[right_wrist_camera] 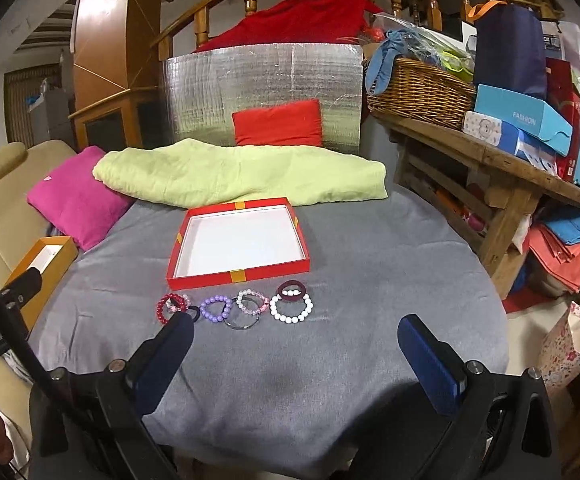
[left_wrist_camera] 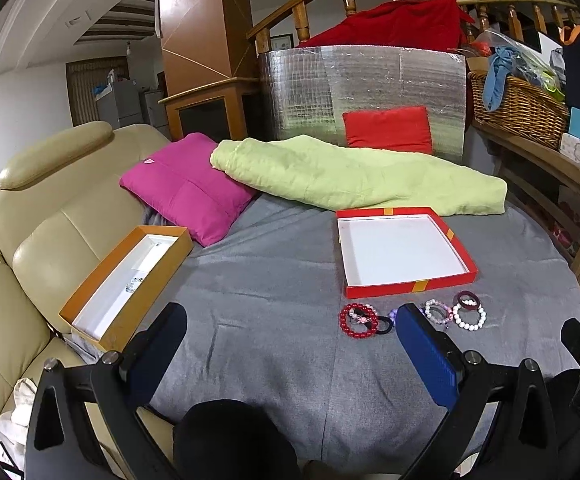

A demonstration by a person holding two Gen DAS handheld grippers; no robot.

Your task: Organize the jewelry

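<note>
A row of bead bracelets lies on the grey cloth in front of a shallow red tray with a white floor. In the row are a red bracelet, a purple one, a pink and clear one, a white one and a dark maroon ring. An orange box at the left holds a small clear beaded piece. My left gripper and right gripper hang open and empty just short of the bracelets.
A pink cushion, a green quilt and a red cushion lie behind the tray. A beige sofa borders the left. At the right, a wooden bench carries a wicker basket and boxes.
</note>
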